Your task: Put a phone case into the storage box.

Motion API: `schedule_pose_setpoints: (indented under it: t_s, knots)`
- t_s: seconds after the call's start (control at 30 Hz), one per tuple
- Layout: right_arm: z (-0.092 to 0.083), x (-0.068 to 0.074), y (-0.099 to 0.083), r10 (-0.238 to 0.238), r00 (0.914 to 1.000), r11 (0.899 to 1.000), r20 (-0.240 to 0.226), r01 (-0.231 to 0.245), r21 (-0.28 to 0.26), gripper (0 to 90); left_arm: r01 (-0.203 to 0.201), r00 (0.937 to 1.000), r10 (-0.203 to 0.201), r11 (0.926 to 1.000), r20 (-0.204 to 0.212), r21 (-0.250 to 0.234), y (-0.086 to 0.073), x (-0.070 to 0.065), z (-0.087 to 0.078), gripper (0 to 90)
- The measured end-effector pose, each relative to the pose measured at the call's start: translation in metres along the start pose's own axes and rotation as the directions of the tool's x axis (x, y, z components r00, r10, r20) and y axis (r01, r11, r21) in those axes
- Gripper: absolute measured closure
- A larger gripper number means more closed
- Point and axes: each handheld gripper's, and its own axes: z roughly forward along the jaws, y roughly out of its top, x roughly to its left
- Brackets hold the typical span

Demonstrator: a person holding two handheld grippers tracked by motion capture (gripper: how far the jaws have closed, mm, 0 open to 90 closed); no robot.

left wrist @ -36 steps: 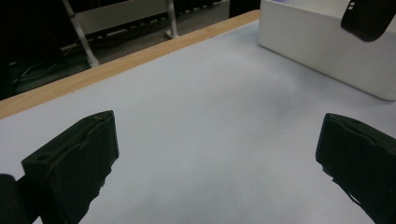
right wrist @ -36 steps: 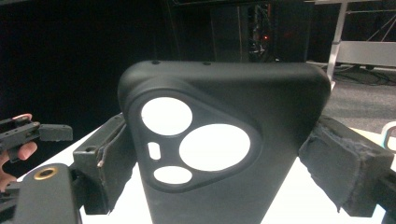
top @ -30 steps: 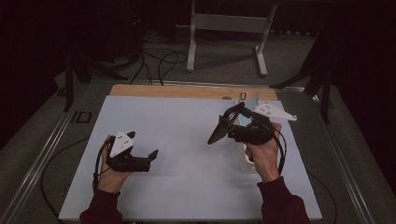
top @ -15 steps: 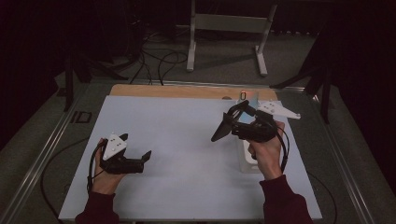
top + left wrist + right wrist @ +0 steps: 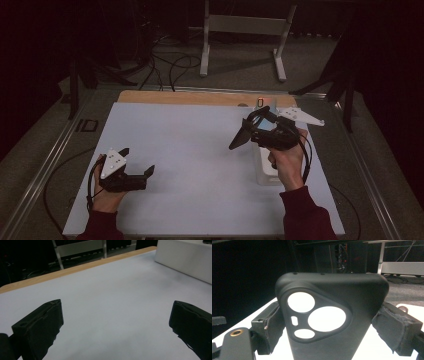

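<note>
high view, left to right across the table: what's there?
Left hand-held gripper, jaws open over the bare table → black phone case held up in the right hand-held gripper → white box lying on the table under the right hand.

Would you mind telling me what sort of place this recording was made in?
Probably a lab or recording workshop: a white-topped table in a dim room, loose cables on the grey floor, a metal stand behind. The right gripper holds a black phone case.
</note>
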Motion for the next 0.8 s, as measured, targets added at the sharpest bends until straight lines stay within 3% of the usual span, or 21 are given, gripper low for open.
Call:
schedule_pose_setpoints:
  t_s: [0.3,0.8]
  knots:
    - [0.002,-0.007,0.003,0.0,0.9997,1.0,0.024,0.0,0.0,15.0,0.012,0.9991,-0.012,0.9999,-0.04,-0.008,-0.012,0.008,-0.008,0.0]
    - [0.005,-0.024,0.01,0.024,0.9961,1.0,0.085,-0.023,-0.021,15.1,0.026,0.9985,-0.027,0.9995,-0.048,-0.016,-0.013,0.008,-0.007,0.0]
